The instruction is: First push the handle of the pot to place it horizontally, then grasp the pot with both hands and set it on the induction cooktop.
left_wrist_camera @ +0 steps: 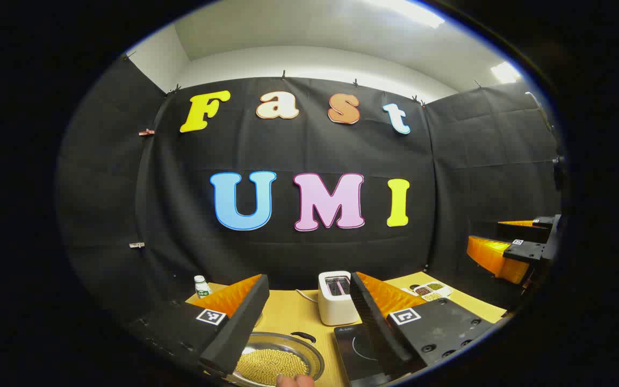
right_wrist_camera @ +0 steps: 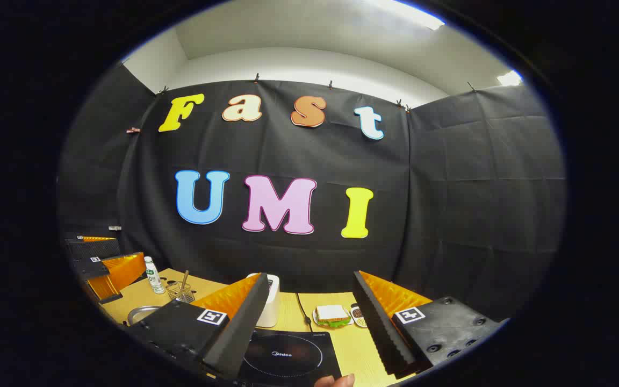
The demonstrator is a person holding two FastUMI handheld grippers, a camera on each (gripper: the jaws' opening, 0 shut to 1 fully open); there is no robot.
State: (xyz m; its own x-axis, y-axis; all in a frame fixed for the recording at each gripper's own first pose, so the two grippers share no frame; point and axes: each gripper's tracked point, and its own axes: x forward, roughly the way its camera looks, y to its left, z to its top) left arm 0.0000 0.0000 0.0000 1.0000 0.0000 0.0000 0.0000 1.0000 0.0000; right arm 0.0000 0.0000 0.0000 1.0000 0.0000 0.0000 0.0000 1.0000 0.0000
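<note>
Pot on table; grippers parted, apart

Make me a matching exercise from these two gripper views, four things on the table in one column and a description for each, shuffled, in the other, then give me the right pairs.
Things:
1. pot
2. induction cooktop
3. toaster
4. bottle

Descriptions:
A. white box with a slot on top
B. flat black slab with a ring drawn on it
C. small and upright, white with a green cap and label
D. round metal, filled with small yellow grains

Pairs: 1-D, 2-B, 3-A, 4-C
</note>
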